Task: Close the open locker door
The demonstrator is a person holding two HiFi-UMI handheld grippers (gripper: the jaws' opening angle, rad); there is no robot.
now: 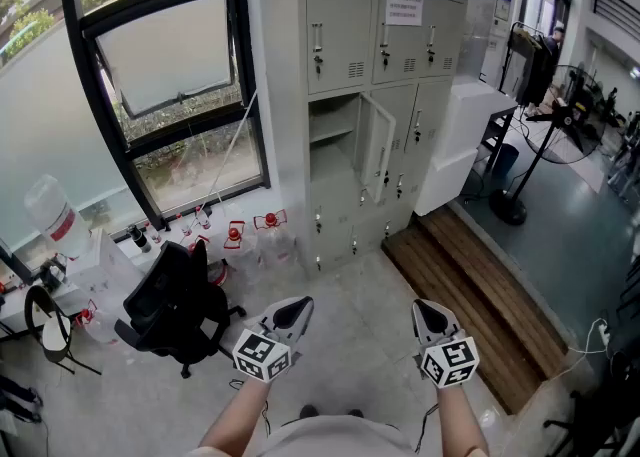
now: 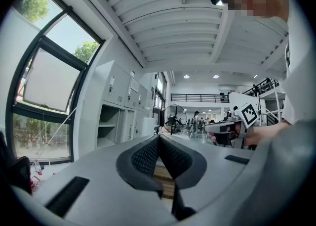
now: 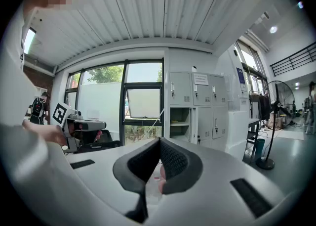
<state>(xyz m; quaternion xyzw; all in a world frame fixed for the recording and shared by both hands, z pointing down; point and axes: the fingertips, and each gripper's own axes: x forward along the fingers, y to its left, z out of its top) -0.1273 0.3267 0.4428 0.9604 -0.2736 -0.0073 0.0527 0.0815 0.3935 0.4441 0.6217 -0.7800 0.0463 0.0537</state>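
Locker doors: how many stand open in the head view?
1. The open door is in the second row from the top, swung out from the left compartment. The other doors look shut; the lowest are hard to make out.

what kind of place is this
Likely a staff or lab area in an industrial-style hall: a bank of grey metal lockers, a pedestal fan, and a black office chair by the tall window.
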